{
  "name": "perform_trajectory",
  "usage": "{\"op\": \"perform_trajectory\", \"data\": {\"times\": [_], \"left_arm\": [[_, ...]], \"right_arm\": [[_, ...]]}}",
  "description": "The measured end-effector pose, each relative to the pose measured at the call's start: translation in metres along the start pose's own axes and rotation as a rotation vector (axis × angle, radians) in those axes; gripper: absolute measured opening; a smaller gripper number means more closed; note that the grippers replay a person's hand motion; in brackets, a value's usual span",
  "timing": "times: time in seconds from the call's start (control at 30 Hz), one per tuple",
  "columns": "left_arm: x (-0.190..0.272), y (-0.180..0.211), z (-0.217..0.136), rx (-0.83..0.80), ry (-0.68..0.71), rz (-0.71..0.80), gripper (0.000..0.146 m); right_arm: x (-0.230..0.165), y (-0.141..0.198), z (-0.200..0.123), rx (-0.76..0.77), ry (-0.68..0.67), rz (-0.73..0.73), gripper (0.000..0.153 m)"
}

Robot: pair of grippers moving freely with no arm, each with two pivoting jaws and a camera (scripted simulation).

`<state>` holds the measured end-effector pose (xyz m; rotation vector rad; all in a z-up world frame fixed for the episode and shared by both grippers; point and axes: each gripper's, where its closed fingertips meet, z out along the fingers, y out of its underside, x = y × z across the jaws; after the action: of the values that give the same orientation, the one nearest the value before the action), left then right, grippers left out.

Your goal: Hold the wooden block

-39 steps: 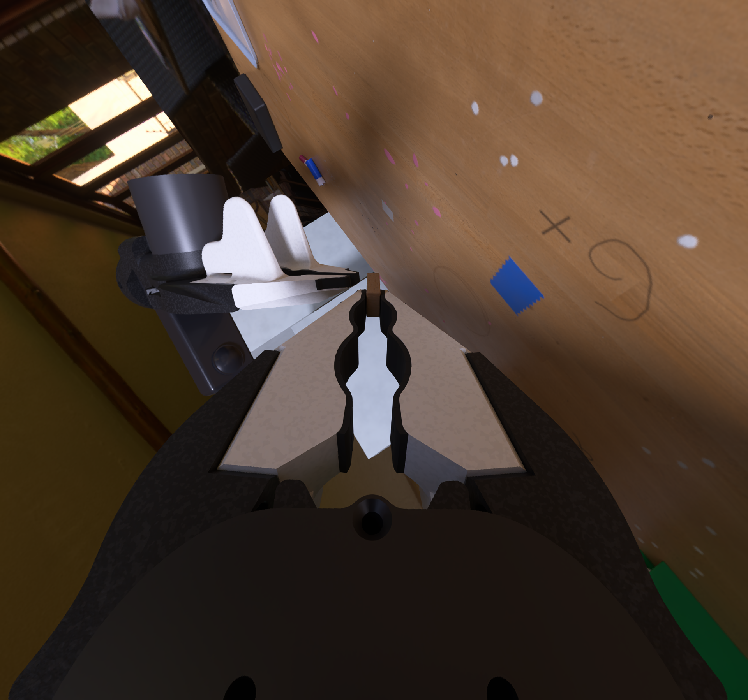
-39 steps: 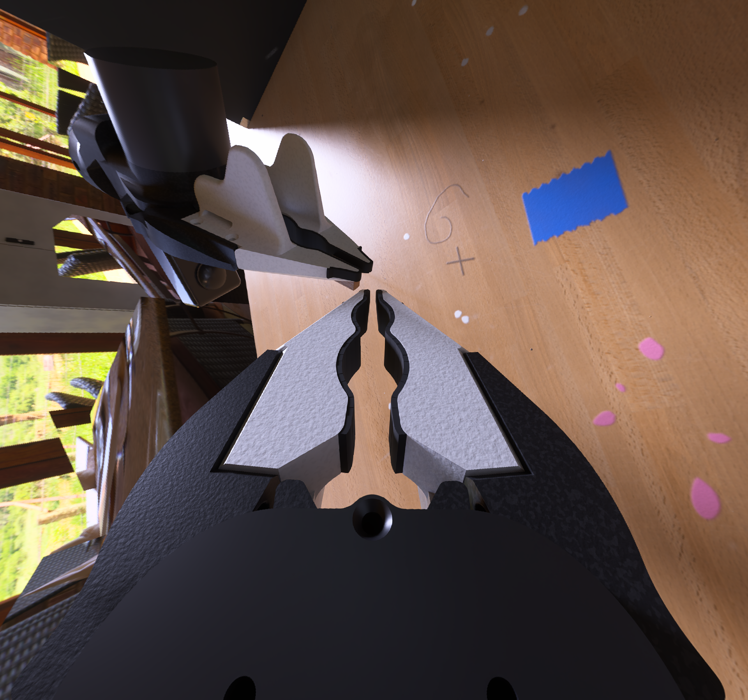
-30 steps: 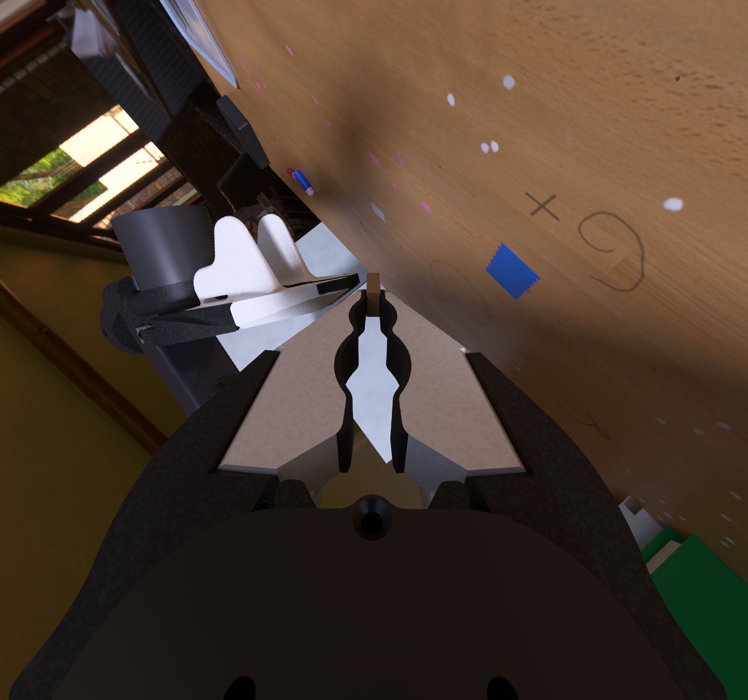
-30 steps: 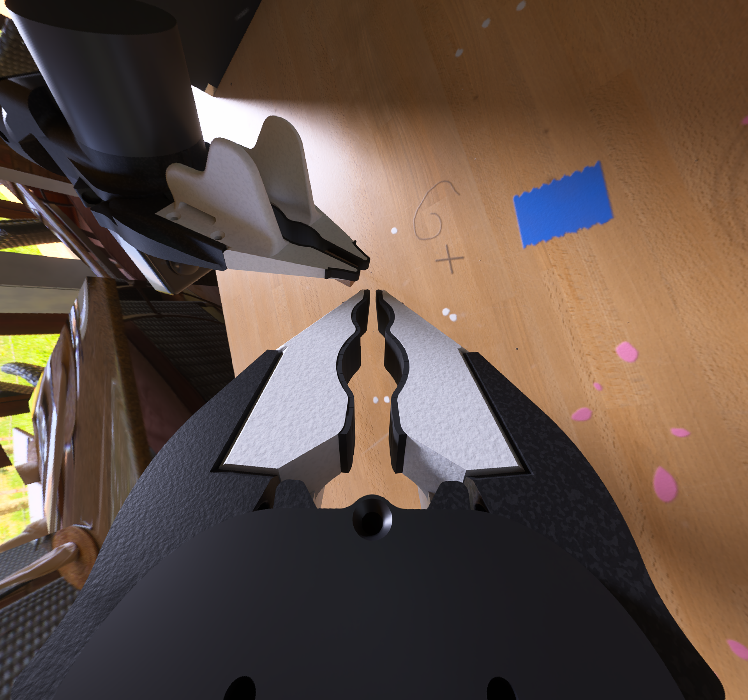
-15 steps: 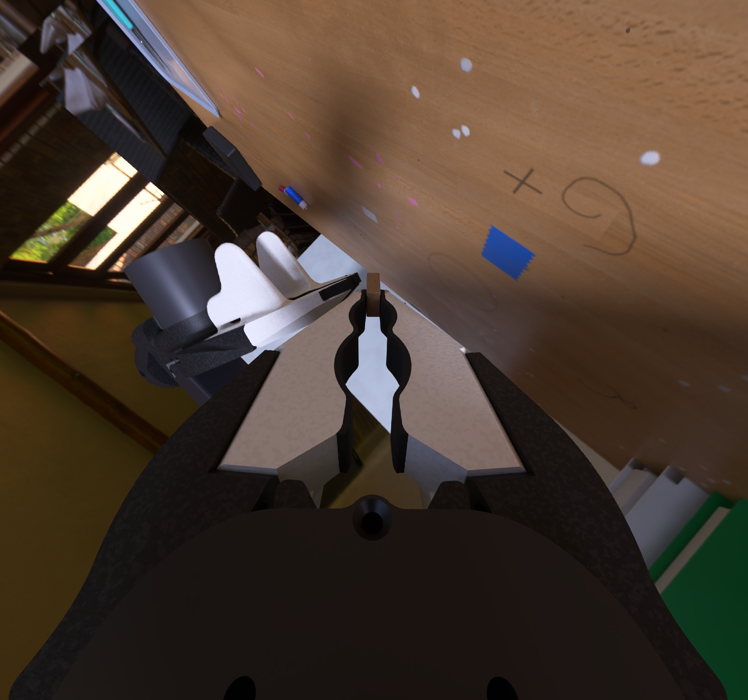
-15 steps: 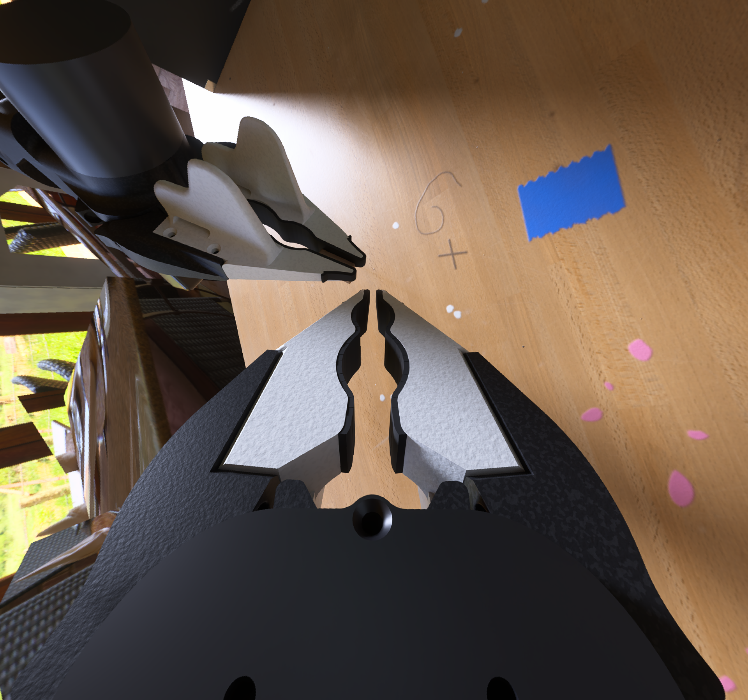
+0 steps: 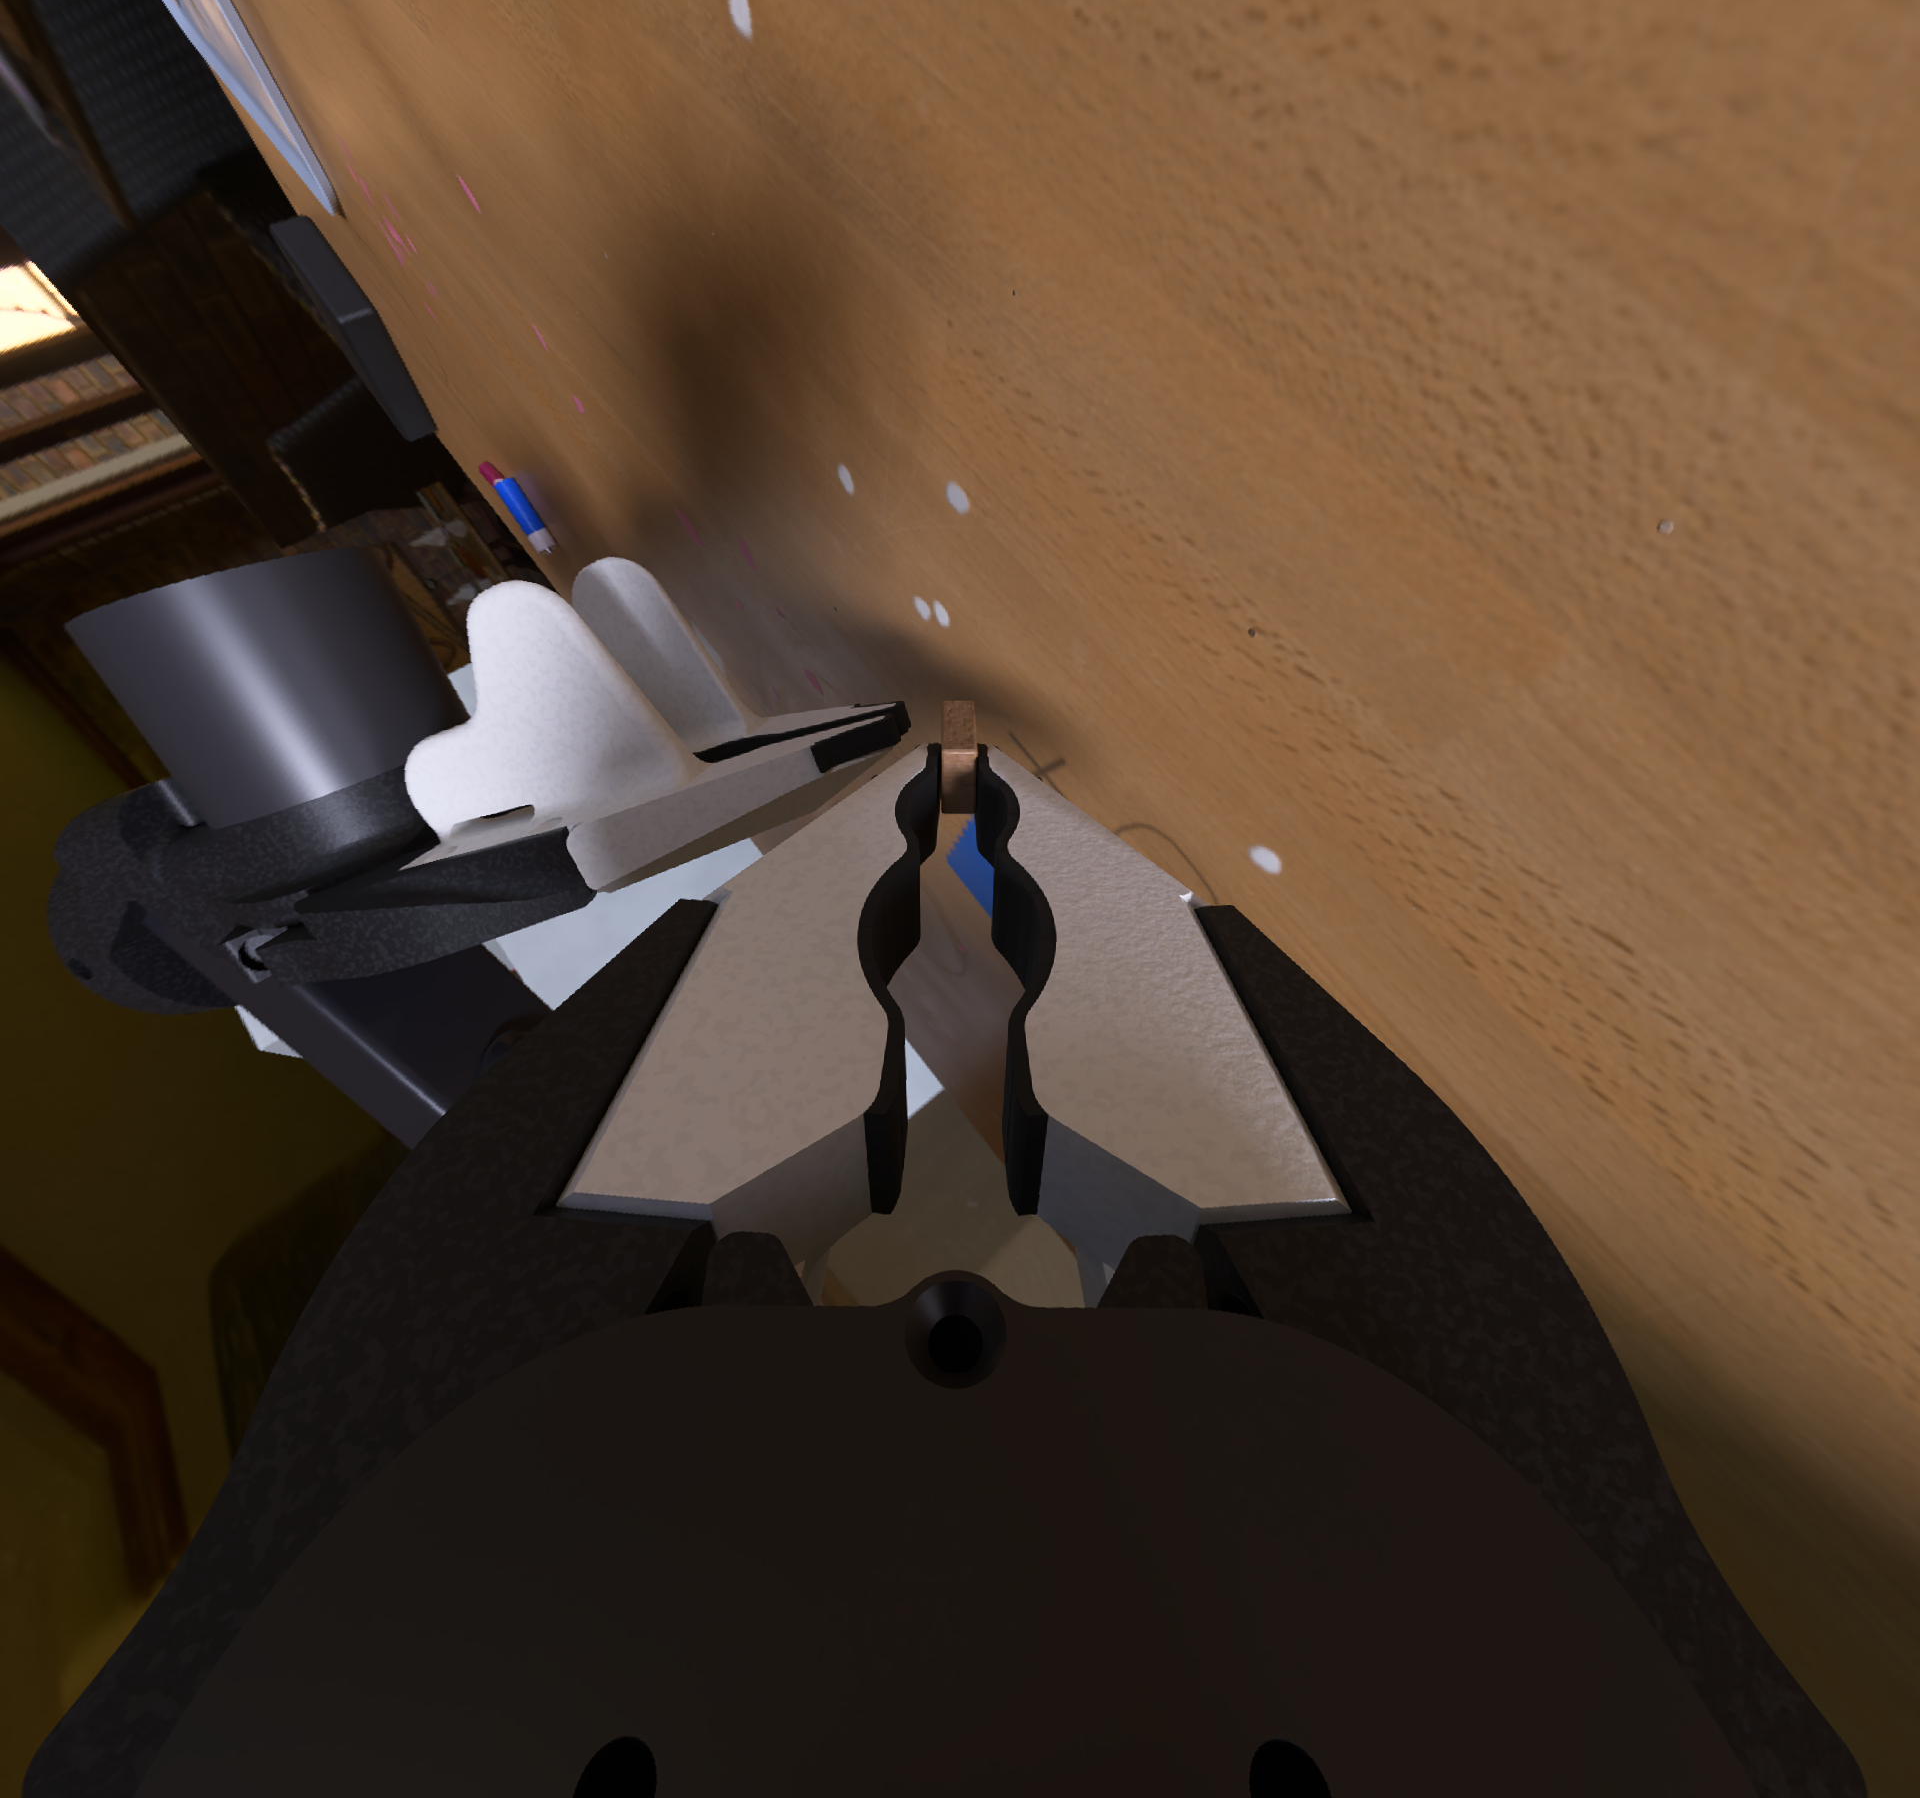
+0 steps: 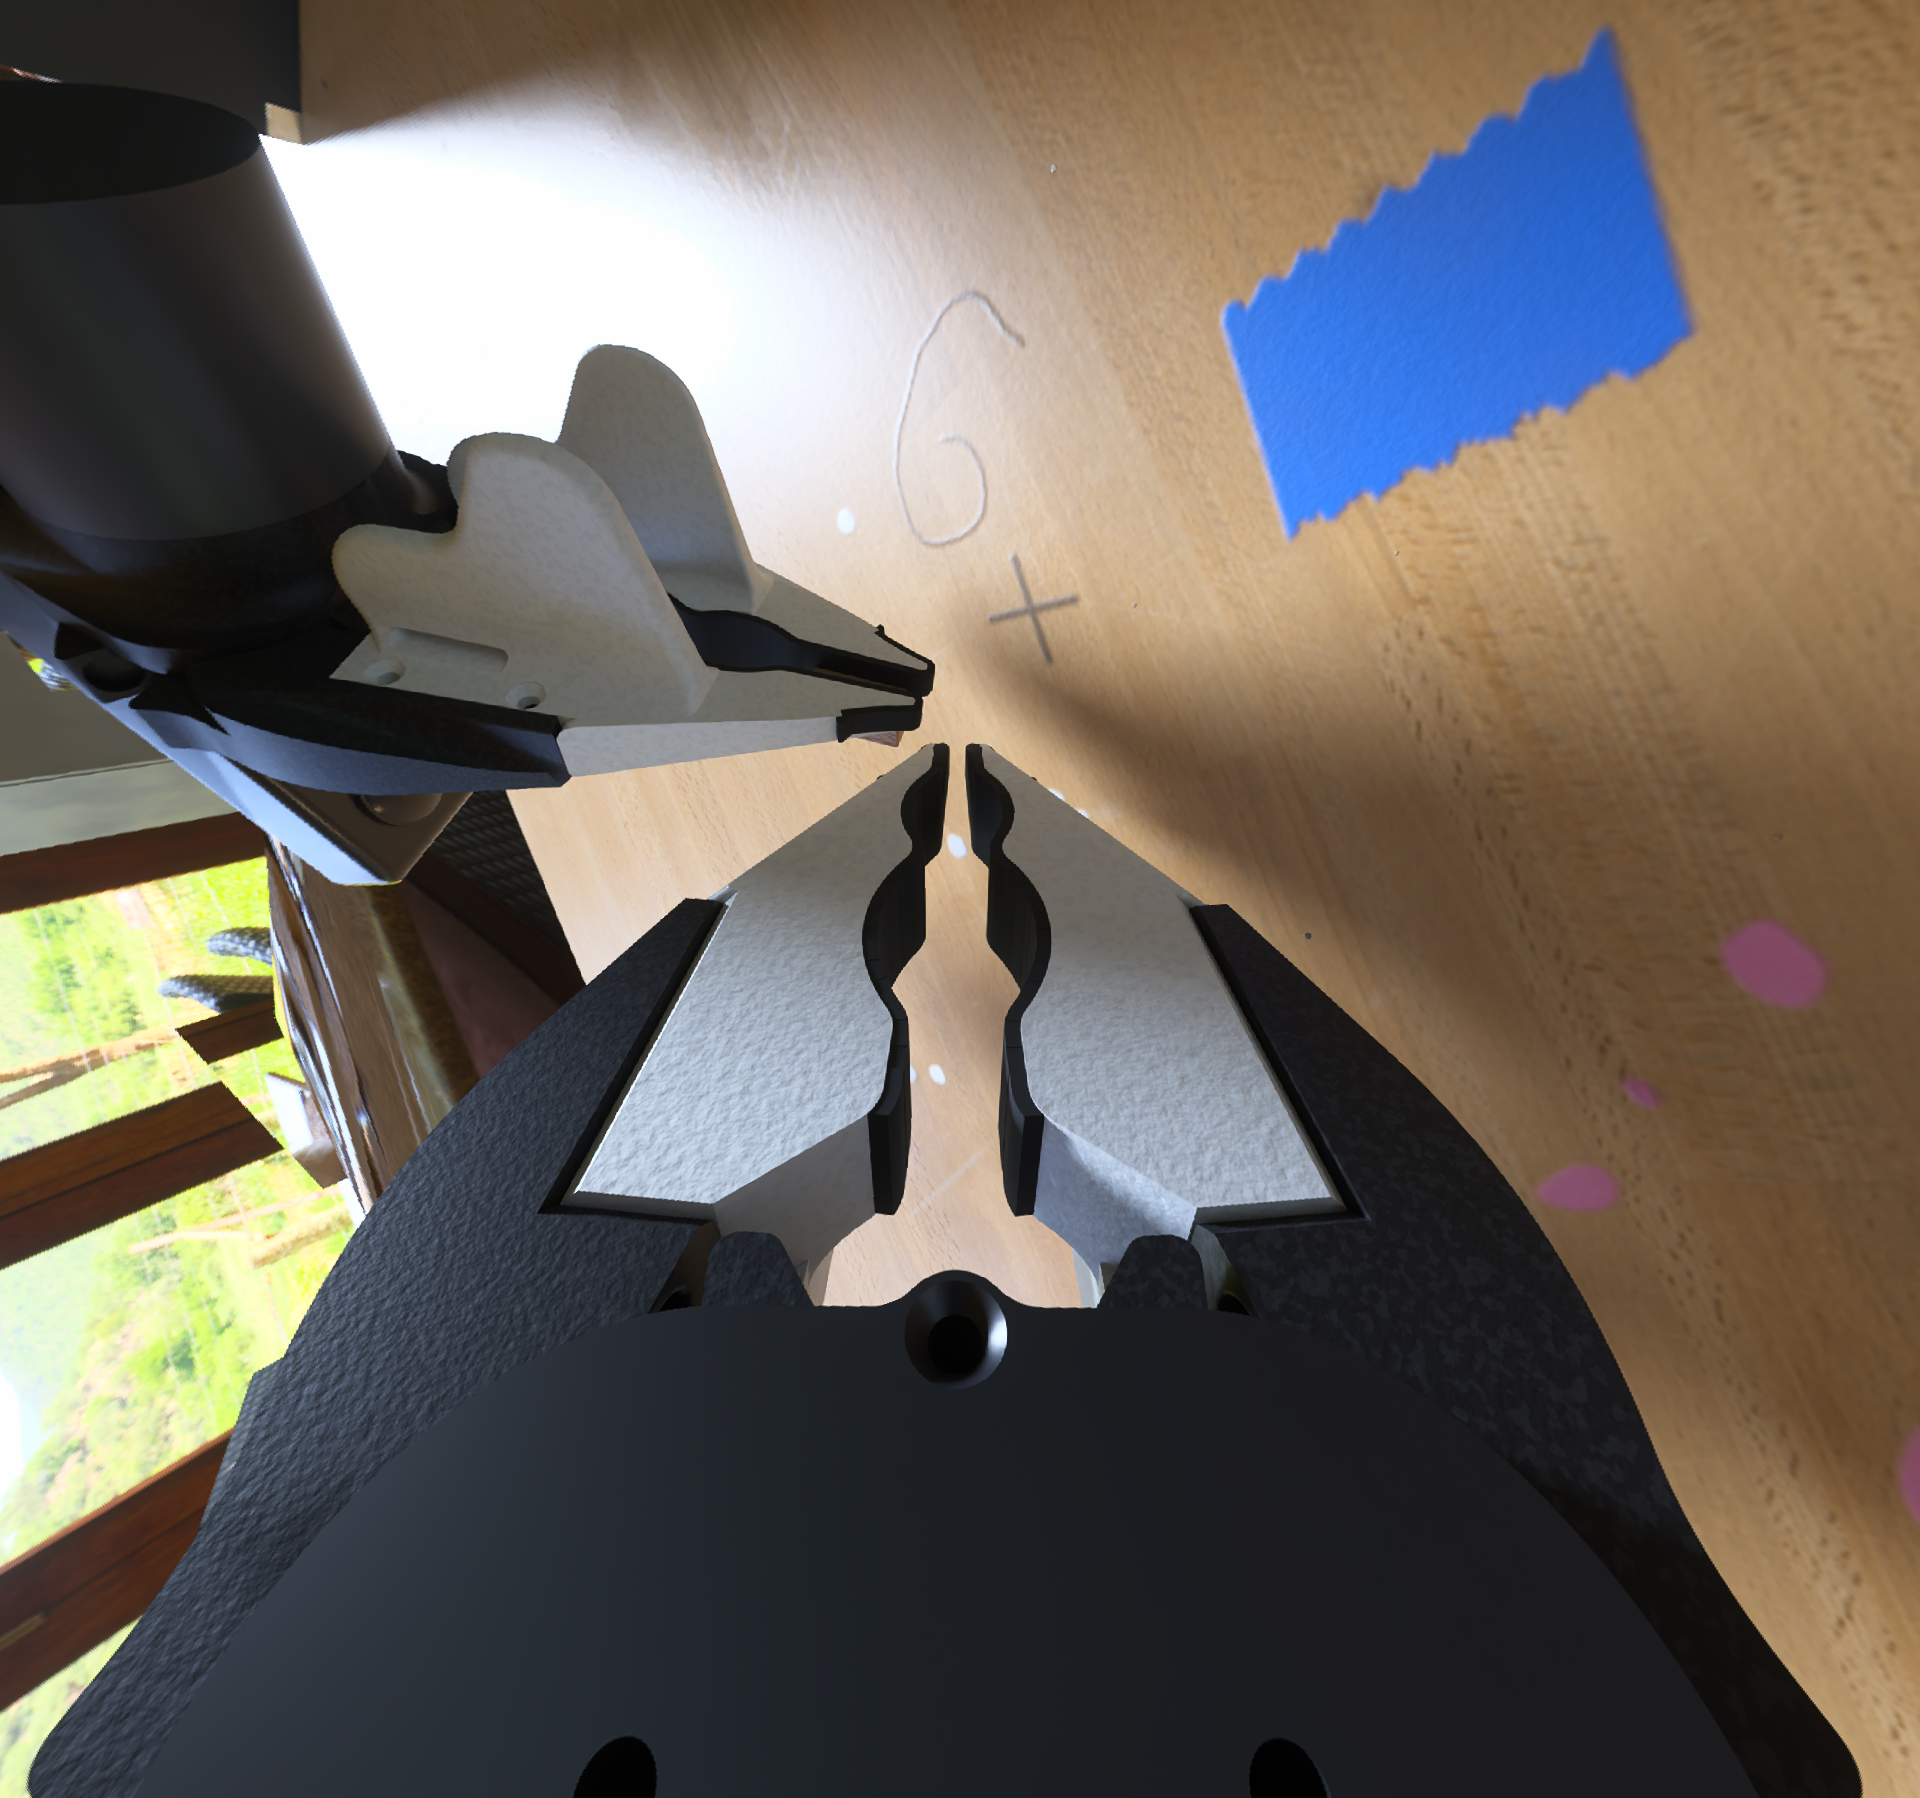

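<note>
- Gripping the wooden block point(image 7: 957, 756) between its fingertips, our left gripper point(image 7: 957, 761) is closed on this small light-brown piece, and the block's far end stands out past the tips.
- We see the block held in the air close to the wooden table point(image 7: 1351, 398), in a dark shadow patch on the table; we cannot tell whether it touches the surface.
- We find our right gripper point(image 8: 957, 756) with its jaws almost together, only a thin slit between the tips, and nothing sits in that slit.
- We see in the right wrist view the left gripper point(image 8: 883, 699) coming in from the left side, its dark tips just beside our right tips but apart from them; a small brown bit shows at its lower tip, probably the block, but it is too small to be sure.
- We see in the left wrist view the right gripper point(image 7: 862, 735) also from the left, nearly closed, its tips just beside the block and not touching it.
- We notice a blue tape patch point(image 8: 1455, 294) with jagged edges lying flat on the table, well apart from both grippers, with pencil marks point(image 8: 956, 439) between the patch and the grippers.
- We also see pink spots point(image 8: 1771, 964) and white spots point(image 7: 1264, 858) scattered on the wood.
- We see a blue marker pen point(image 7: 516, 505) lying near the far table edge.
</note>
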<state>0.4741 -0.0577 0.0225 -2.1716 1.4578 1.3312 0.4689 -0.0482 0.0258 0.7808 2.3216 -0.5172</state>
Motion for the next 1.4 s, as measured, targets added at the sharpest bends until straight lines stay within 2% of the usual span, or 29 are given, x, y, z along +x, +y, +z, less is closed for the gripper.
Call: {"op": "perform_trajectory", "data": {"times": [0.33,0.5,0.87,1.4], "left_arm": [[0.0073,-0.0042,0.0037,-0.004,-0.040,-0.041,0.005],[0.0071,-0.0052,0.0045,-0.018,-0.010,-0.143,0.005],[0.0074,-0.0031,0.0054,-0.029,-0.016,-0.151,0.005],[0.0070,-0.0002,0.0076,-0.053,-0.011,-0.138,0.005]], "right_arm": [[0.0033,-0.0006,0.0073,-0.052,0.009,0.015,0.003],[0.0043,-0.0009,0.0073,-0.066,0.005,0.015,0.003],[0.0083,-0.0020,0.0075,-0.079,-0.001,0.002,0.007],[0.0081,-0.0010,0.0019,-0.027,-0.156,0.040,0.013]]}}
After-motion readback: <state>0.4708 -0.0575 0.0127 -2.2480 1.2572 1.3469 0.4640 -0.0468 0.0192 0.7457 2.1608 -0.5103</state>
